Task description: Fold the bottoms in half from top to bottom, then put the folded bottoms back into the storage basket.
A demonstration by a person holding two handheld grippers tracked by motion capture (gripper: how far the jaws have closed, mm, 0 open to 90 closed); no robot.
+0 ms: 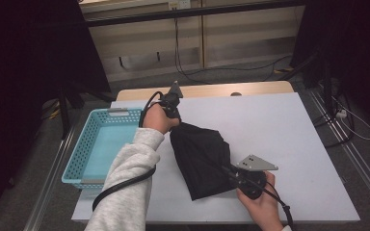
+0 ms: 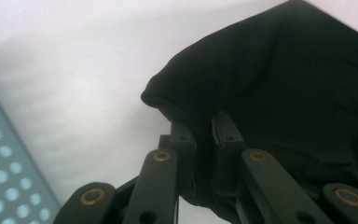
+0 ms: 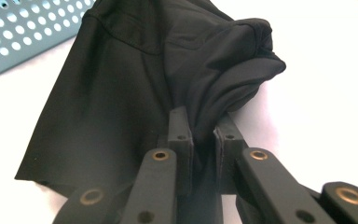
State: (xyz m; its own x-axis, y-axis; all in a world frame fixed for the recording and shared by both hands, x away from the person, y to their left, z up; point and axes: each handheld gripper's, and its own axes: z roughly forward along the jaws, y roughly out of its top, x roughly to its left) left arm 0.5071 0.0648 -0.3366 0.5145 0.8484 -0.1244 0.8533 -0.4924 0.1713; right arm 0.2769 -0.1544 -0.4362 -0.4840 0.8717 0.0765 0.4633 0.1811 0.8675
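I pinch black cloth (image 1: 200, 156) with left gripper (image 1: 173, 107) and right gripper (image 1: 232, 174), lifting it beside blue basket (image 1: 77, 163) to drop in.

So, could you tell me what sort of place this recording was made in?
Probably a lab or test room, not a home: a plain white table with a blue basket, loose cables on the grey floor, and dark stands around it. Both grippers hold a black cloth.

White table (image 1: 289, 144); basket (image 1: 84, 159), black cloth (image 1: 200, 154)
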